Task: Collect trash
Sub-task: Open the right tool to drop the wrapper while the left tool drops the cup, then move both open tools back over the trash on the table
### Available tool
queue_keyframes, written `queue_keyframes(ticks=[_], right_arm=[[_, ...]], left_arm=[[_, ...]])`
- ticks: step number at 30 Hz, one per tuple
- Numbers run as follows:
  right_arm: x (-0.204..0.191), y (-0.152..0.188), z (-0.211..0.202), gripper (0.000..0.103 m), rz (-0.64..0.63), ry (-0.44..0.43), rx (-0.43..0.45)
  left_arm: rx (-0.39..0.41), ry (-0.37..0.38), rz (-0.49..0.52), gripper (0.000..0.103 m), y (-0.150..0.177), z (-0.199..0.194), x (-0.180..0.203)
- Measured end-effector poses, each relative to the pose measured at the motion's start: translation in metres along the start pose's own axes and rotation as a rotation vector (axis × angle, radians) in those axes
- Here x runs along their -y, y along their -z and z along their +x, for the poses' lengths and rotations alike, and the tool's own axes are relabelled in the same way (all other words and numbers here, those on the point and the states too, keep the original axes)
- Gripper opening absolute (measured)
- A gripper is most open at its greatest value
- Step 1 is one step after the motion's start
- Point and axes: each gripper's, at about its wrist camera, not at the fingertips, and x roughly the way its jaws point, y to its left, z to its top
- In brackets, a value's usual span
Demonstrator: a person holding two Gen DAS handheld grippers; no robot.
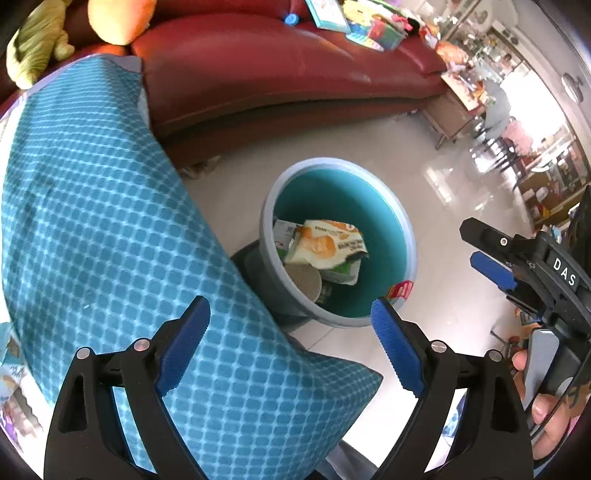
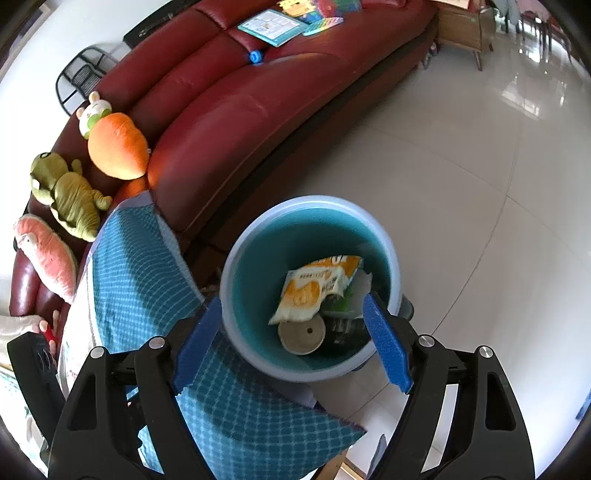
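Note:
A round bin (image 1: 402,236) with a grey rim and teal inside stands on the tiled floor beside the red sofa; it also shows in the right wrist view (image 2: 236,266). Inside lie an orange-and-white snack wrapper (image 1: 325,245) (image 2: 314,288), a brown round lid (image 1: 304,282) (image 2: 301,336) and other packaging. My left gripper (image 1: 291,347) is open and empty, above the bin's near side. My right gripper (image 2: 291,347) is open and empty, straddling the bin's near rim from above; it also shows at the right edge of the left wrist view (image 1: 495,258).
A teal checked cushion (image 1: 103,229) (image 2: 147,254) leans close to the bin on its left. The red leather sofa (image 1: 277,70) (image 2: 236,122) holds plush toys (image 2: 118,147) and booklets (image 2: 273,24). Glossy tiled floor (image 2: 480,166) spreads to the right, with wooden furniture (image 1: 454,110) farther off.

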Motion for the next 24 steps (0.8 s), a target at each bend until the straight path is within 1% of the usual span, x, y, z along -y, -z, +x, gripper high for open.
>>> queue_keyframes(ticks=[5, 11, 15, 18, 24], right_arm=[[-0.028, 0.015, -0.011, 0.075, -0.053, -0.015, 0.002], [-0.069, 0.038, -0.015, 0.076, -0.121, -0.041, -0.017], [-0.101, 0.054, -0.015, 0.076, -0.176, -0.061, -0.037], [-0.13, 0.066, -0.015, 0.076, -0.226, -0.071, -0.05], [-0.192, 0.092, -0.018, 0.076, -0.337, -0.086, -0.073]], left_arm=[[0.038, -0.003, -0.023, 0.09, 0.015, -0.028, -0.021], [0.084, -0.014, -0.071, 0.09, 0.035, -0.064, -0.063], [0.114, -0.027, -0.12, 0.09, 0.051, -0.089, -0.097], [0.136, -0.033, -0.154, 0.09, 0.054, -0.105, -0.113], [0.193, -0.051, -0.227, 0.09, 0.073, -0.144, -0.162]])
